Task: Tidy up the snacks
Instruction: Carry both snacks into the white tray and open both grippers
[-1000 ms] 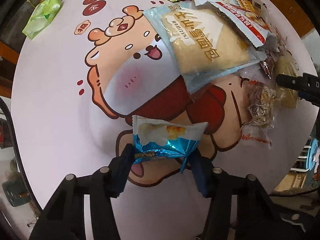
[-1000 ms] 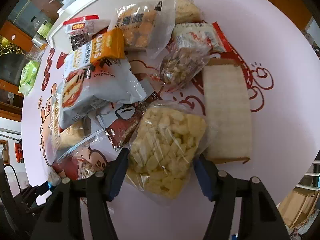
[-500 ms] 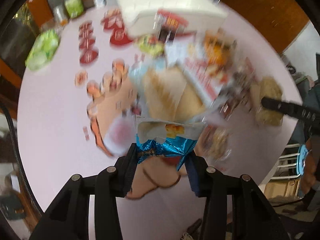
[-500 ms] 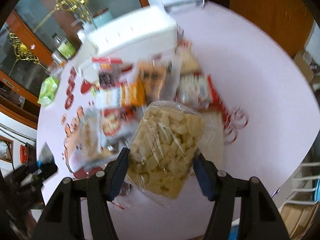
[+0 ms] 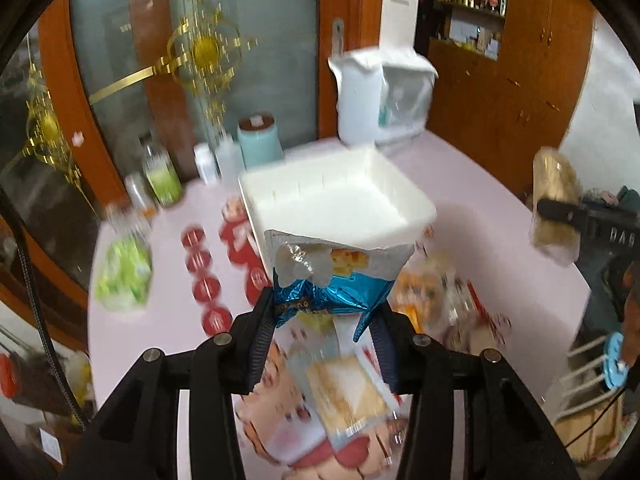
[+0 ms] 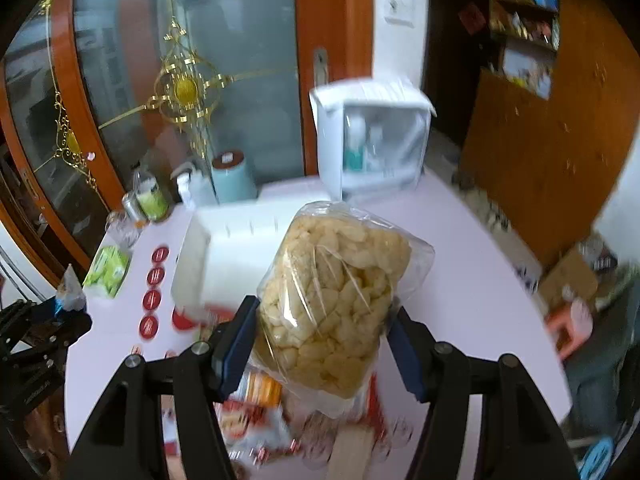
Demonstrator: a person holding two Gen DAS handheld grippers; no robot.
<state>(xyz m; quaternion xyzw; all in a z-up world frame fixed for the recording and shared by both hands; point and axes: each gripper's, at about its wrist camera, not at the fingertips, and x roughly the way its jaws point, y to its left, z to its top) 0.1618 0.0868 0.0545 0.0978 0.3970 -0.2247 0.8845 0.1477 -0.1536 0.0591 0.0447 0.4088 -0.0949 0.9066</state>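
My left gripper (image 5: 324, 314) is shut on a blue and white snack packet (image 5: 332, 276) and holds it in the air above the pink table. Just beyond the packet stands a white bin (image 5: 340, 200), which looks empty inside. In the right wrist view, my right gripper (image 6: 320, 328) is shut on a clear bag of pale puffed snacks (image 6: 336, 300), also held above the table. The white bin (image 6: 224, 248) lies ahead and to the left of that bag. Each gripper shows at the edge of the other's view, the right gripper (image 5: 560, 208) and the left gripper (image 6: 60, 312).
A blurred pile of snack packets (image 5: 348, 396) lies on the table under the grippers. A green pack (image 5: 124, 276), bottles (image 5: 160, 180) and a light blue canister (image 5: 258, 140) line the far left. A white case with a clear front (image 6: 376, 140) stands behind the bin.
Both grippers have risen off the table with their packets and tilted up. The snack pile has dropped low in the views, and the bin and room now show.
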